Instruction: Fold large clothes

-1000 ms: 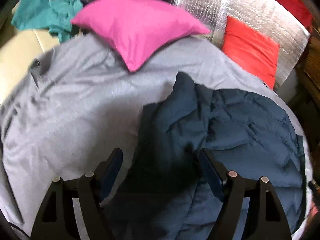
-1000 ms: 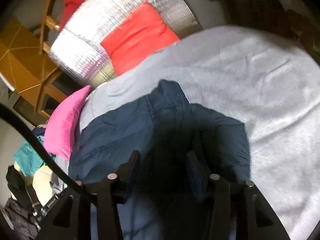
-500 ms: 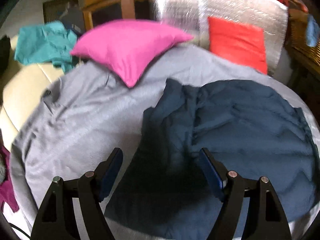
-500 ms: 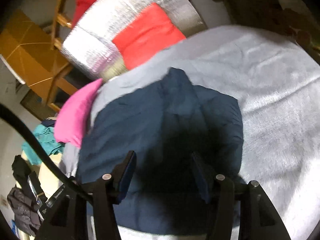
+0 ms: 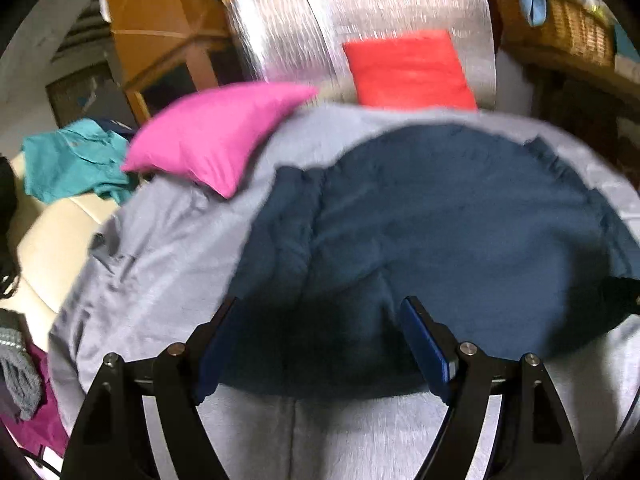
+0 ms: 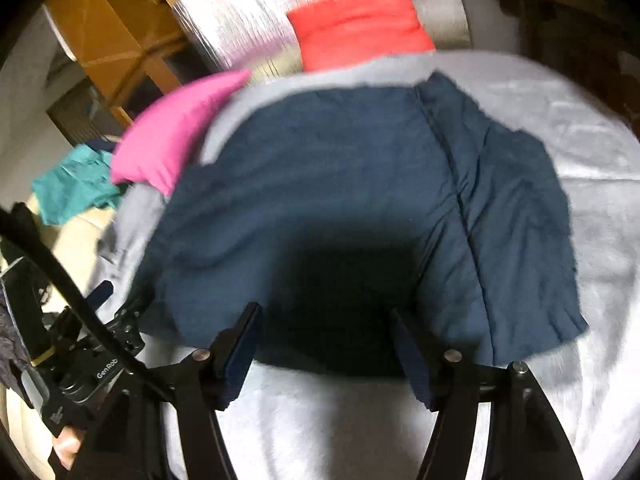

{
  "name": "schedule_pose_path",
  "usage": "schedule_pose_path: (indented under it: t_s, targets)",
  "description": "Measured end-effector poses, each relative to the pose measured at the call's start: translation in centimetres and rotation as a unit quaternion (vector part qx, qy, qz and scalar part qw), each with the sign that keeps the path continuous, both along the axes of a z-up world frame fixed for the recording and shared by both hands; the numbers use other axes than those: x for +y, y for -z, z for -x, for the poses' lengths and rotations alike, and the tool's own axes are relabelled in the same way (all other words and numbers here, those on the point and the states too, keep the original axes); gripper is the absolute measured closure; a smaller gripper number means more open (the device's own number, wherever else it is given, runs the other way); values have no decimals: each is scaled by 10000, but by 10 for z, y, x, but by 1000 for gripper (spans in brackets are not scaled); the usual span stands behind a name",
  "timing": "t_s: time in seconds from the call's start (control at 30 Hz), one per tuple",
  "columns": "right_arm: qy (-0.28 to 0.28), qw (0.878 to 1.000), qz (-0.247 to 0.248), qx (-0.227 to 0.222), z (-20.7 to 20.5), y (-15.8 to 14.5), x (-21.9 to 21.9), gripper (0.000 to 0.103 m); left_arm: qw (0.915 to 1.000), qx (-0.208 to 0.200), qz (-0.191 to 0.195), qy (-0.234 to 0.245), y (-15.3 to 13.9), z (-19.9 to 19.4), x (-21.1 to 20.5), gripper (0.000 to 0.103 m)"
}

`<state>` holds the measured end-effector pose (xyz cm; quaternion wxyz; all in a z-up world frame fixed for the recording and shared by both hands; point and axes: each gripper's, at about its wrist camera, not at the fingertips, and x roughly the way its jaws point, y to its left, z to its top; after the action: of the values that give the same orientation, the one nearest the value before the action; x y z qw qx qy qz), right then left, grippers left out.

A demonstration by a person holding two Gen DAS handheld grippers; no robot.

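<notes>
- The navy garment [image 5: 440, 232] lies spread flat on the grey blanket [image 5: 168, 248], close to its near edge.
- Left gripper [image 5: 320, 344] hovers above the garment's near hem, jaws apart, empty.
- Right gripper [image 6: 324, 344] likewise spread, gripping nothing.
- A pink pillow [image 5: 208, 136] rests at the blanket's far-left edge.

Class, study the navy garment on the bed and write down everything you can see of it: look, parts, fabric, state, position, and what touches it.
The navy garment is dark blue, soft and slightly puffy, with seams running lengthwise. It lies spread fairly flat, lightly wrinkled, side panels folded inward, on the grey bedcover. The pink pillow sits at its far left corner; contact is unclear. The left gripper and right gripper are open at its near hem, gripping nothing.
</notes>
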<state>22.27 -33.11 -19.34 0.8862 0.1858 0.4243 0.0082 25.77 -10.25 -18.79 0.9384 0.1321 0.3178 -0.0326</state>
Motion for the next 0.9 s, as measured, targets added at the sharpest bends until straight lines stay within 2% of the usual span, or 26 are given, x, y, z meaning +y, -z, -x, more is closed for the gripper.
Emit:
schedule_pose_path:
  t_s: [0.1, 0.23, 0.4, 0.47, 0.67, 0.9]
  targets:
    - [77, 9981, 447, -407, 31, -23, 12, 33, 9994, -339, 76, -8, -21, 31, 8, 22]
    - [147, 9934, 819, -788, 73, -51, 28, 30, 9983, -539, 209, 15, -46, 58, 17, 22]
    - [223, 9898, 986, -1001, 107, -77, 32, 29, 9965, -796, 252, -34, -78, 93, 25, 21]
    - [251, 9884, 1045, -1075, 115, -87, 36, 24, 9958, -872, 268, -42, -88, 105, 27, 21]
    - [336, 9816, 1264, -1390, 159, -132, 47, 22, 9925, -1181, 318, -45, -122, 143, 34, 15]
    - [338, 9763, 1425, -1591, 194, -166, 66, 18, 9910, -1253, 450, -150, -154, 178, 46, 14]
